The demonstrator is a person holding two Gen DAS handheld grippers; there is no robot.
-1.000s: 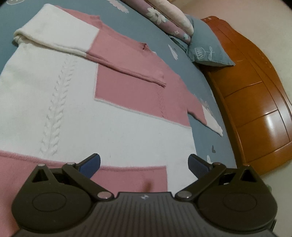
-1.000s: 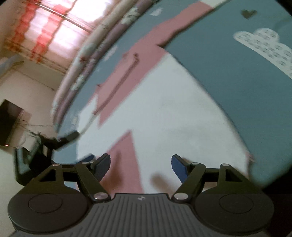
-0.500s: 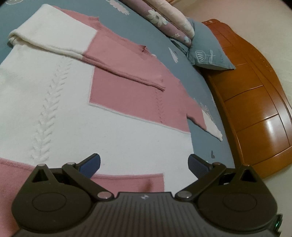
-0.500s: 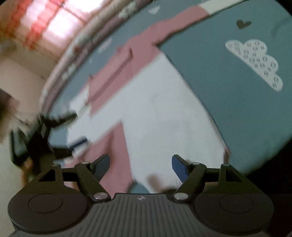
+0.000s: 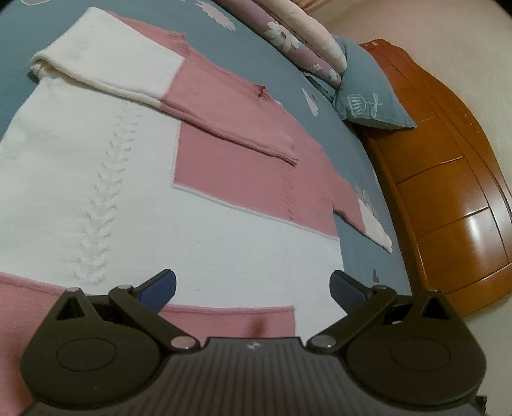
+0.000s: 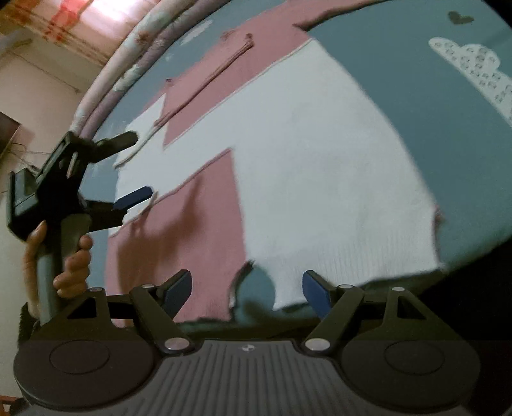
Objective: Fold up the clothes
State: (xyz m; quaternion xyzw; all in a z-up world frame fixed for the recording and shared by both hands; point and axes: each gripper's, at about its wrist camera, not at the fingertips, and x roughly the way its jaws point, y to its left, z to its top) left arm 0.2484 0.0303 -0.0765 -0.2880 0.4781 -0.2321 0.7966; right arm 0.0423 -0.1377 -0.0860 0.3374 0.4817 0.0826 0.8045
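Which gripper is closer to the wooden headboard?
Left. The left gripper hangs open over the pink and white knitted sweater near the edge that faces the orange-brown wooden headboard. The right gripper is open at the hem on the sweater's other side.

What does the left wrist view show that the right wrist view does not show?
Only the left wrist view shows the wooden headboard, the blue pillow against it, and one sleeve folded across the sweater's chest. Only the right wrist view shows the left gripper from outside, the hand holding its handle, the window and the sweater's hem. Both show the pink and white sweater lying flat on the blue bedsheet, with open jaws.
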